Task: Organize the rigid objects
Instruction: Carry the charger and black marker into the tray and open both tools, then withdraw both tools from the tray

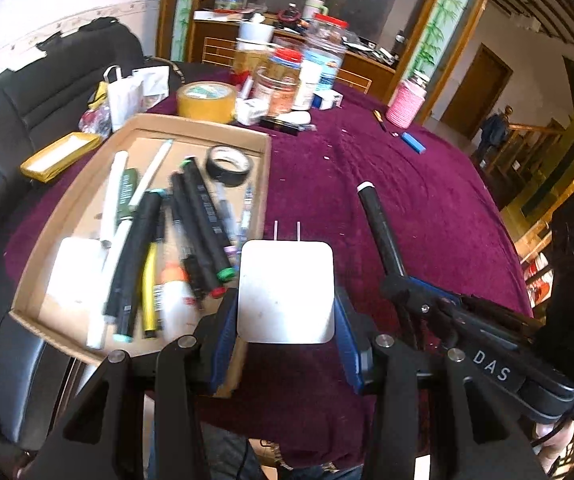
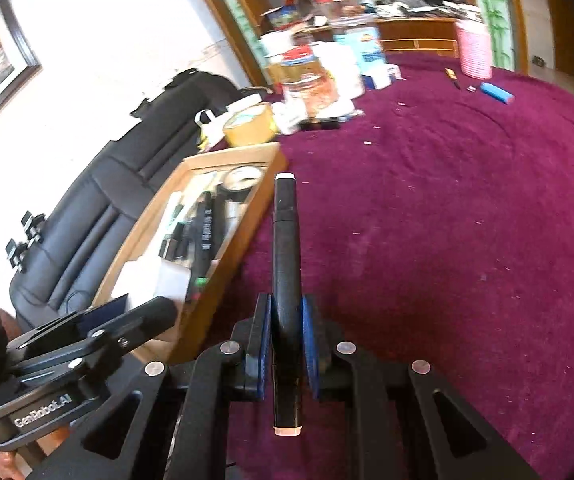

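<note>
While both claws are loaded, the step in hand looks like carrying items to the cardboard tray (image 1: 262,148). White plug adapter (image 1: 286,291), prongs pointing away, sits at lower centre of the left wrist view, pinched between the blue pads of the left gripper (image 1: 286,312), just beside the tray's right edge. Black marker (image 2: 286,280), white cap at the far end, runs up the middle of the right wrist view, pinched by the right gripper (image 2: 287,344) over the purple cloth (image 2: 467,220). Tray fills the left half of the left view, already holding markers, pens and a black tape roll (image 1: 230,164). Judgement: next move calls for bringing each item over the tray wall, lowering into a free patch, then spreading the jaws. Yellow tape roll (image 1: 206,101) and jars crowd the upper centre, beyond the tray
</note>
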A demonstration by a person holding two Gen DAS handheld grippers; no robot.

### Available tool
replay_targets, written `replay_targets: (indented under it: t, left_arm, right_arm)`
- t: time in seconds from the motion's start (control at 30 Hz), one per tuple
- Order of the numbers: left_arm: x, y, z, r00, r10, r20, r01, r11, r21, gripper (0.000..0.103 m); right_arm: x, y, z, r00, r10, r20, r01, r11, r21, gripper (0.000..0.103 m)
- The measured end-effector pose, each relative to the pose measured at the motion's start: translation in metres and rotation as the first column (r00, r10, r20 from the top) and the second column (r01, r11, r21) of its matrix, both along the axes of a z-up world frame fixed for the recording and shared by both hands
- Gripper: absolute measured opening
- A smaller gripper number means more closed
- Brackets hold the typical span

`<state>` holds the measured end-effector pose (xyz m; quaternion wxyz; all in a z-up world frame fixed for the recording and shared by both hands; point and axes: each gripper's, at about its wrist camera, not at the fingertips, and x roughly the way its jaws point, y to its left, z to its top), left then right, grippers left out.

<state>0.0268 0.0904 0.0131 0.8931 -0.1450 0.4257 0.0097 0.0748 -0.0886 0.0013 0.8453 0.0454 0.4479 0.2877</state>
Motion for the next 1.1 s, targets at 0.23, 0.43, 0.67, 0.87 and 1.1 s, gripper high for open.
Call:
replay_targets:
  t: [0.23, 0.43, 0.67, 0.87, 1.1]
  left_arm:
    - [-0.012, 0.065, -0.009, 0.995, 0.100, -0.026, -0.102, 0.992, -0.073, 0.044]
    - [-0.003, 0.108, -0.017, 0.986, 0.157, -0.049, -0.162, 0.981, -0.105, 0.044]
    - [0.019, 0.122, -0.036, 0.983, 0.164, -0.085, -0.171, 0.982, -0.075, 0.044]
    - [0.031, 0.122, -0.049, 0.982, 0.165, -0.097, -0.169, 0.985, -0.036, 0.044]
    - [0.032, 0.121, -0.049, 0.986, 0.143, -0.088, -0.146, 0.989, -0.028, 0.049]
  right_arm:
    - [-0.003, 0.050, -0.001, 0.997, 0.082, -0.013, -0.082, 0.997, 0.006, 0.016]
    - [0.011, 0.102, -0.010, 0.990, 0.140, -0.031, -0.140, 0.990, -0.003, 0.016]
    - [0.034, 0.144, -0.037, 0.982, 0.174, -0.080, -0.177, 0.983, -0.042, 0.016]
    - [0.040, 0.155, -0.049, 0.981, 0.177, -0.084, -0.183, 0.980, -0.074, 0.016]
    - [0.045, 0.152, -0.053, 0.981, 0.174, -0.081, -0.179, 0.982, -0.061, 0.017]
